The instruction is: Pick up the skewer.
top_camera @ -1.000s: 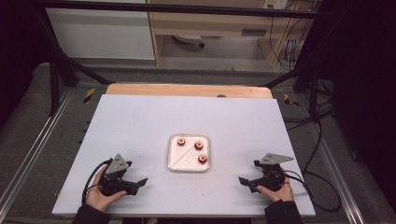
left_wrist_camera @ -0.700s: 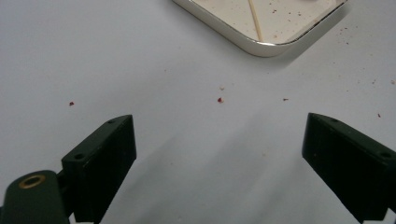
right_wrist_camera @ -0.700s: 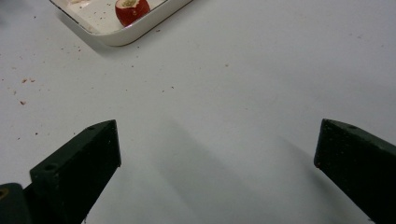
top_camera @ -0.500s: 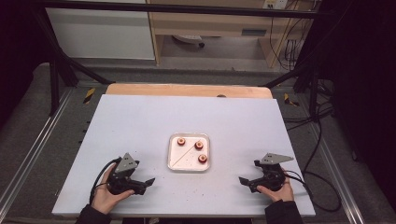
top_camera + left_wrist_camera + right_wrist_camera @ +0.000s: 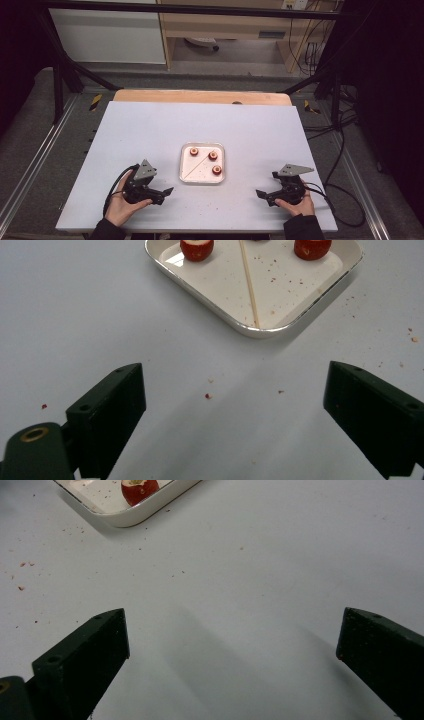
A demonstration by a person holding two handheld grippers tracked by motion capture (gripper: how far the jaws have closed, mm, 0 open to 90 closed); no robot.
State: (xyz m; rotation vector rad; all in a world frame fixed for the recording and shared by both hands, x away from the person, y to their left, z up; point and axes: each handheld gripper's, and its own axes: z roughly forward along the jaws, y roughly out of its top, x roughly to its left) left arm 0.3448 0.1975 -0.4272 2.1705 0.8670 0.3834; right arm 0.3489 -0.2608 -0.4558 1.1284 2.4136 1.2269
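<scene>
- Left gripper (image 5: pixel 167 191) sits low over the table (image 5: pixel 150 130), just left of the tray (image 5: pixel 221 176) and pointing toward it. Jaws spread wide with nothing between them, only bare table and a few red crumbs (image 5: pixel 208 395) in the left gripper view.
- Right gripper (image 5: pixel 261 193) is near the table's right front, well apart from the tray, jaws also wide open and empty.
- The tray is a white square one in the middle of the table, between the two grippers.
- Three small red fruit pieces in it: one top left (image 5: pixel 193 151), one top right (image 5: pixel 213 155), one lower right (image 5: pixel 217 170).
- A thin wooden skewer (image 5: pixel 195 167) lies flat on the diagonal across the tray floor, not touching any fruit as far as I can see.
- Neither gripper touches the tray or anything in it.
</scene>
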